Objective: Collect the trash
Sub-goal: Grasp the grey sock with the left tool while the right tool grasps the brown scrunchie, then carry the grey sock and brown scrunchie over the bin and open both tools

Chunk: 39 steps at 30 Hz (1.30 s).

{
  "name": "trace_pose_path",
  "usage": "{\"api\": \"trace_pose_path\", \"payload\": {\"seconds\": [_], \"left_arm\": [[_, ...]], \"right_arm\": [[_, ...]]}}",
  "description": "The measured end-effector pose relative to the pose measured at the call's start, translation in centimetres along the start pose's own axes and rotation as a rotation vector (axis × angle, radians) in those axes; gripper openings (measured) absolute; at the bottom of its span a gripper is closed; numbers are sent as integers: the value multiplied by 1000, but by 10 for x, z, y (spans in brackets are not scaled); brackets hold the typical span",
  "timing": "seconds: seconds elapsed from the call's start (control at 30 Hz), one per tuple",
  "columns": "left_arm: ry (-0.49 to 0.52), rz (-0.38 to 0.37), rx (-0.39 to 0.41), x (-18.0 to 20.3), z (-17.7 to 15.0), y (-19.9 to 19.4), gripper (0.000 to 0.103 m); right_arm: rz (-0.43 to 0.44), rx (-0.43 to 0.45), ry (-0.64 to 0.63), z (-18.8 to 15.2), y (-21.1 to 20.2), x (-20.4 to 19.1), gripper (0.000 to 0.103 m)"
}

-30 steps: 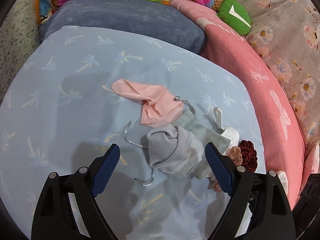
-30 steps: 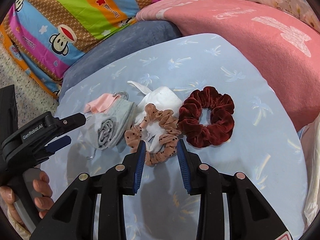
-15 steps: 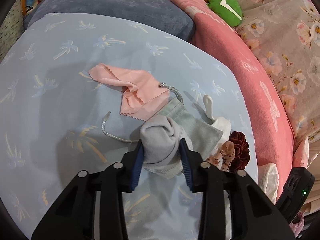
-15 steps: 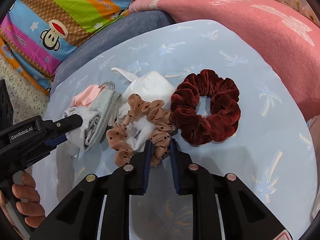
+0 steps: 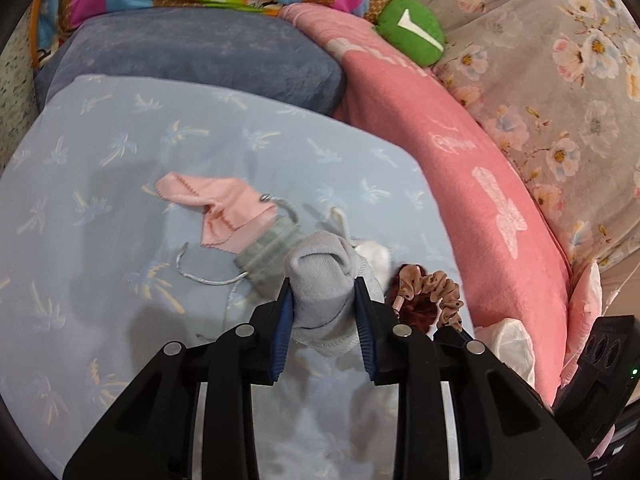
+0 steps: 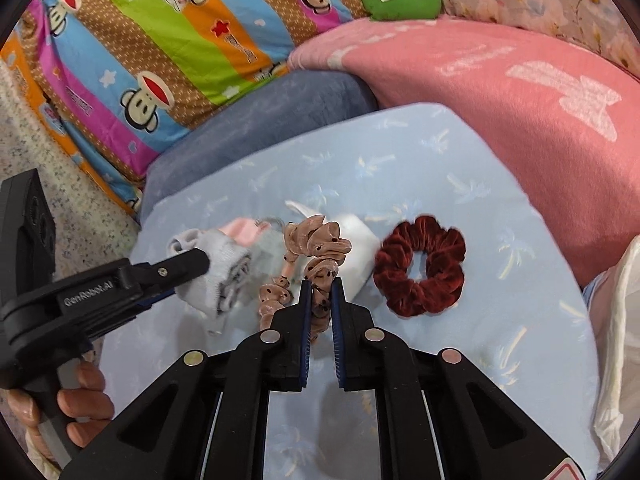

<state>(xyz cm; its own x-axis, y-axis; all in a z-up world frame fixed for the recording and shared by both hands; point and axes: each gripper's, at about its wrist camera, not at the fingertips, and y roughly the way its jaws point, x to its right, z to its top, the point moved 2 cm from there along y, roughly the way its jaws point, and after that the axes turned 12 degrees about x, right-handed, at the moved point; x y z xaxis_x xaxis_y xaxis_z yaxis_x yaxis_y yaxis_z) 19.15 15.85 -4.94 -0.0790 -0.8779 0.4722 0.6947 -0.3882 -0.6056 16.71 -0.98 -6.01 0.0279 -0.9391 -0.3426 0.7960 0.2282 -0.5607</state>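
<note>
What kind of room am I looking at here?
Most likely a bedroom, on a bed: a palm-print light blue sheet lies spread out, with a folded pink blanket beside it and a striped cartoon-monkey quilt piled behind.

The bed [image 5: 100, 200] lies bare toward its left edge; pillows [image 5: 192, 52] and a pink blanket [image 5: 460, 168] wall its far and right edges.

On the bed [image 6: 460, 360], the scrunchie [image 6: 420, 266] lies right of the pouch [image 5: 268, 250], pillows [image 6: 500, 92] behind
</note>
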Motion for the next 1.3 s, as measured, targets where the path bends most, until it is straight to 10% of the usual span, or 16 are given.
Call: {"api": "trace_pose_path", "payload": {"seconds": [0.57, 1.3], "left_arm": [[162, -151, 105, 111, 4, -40, 28], [403, -307, 5, 246, -64, -31, 29]], "right_arm": [[1, 250, 34, 63, -131, 35, 9], [-205, 388, 210, 53, -237, 185, 9]]}}
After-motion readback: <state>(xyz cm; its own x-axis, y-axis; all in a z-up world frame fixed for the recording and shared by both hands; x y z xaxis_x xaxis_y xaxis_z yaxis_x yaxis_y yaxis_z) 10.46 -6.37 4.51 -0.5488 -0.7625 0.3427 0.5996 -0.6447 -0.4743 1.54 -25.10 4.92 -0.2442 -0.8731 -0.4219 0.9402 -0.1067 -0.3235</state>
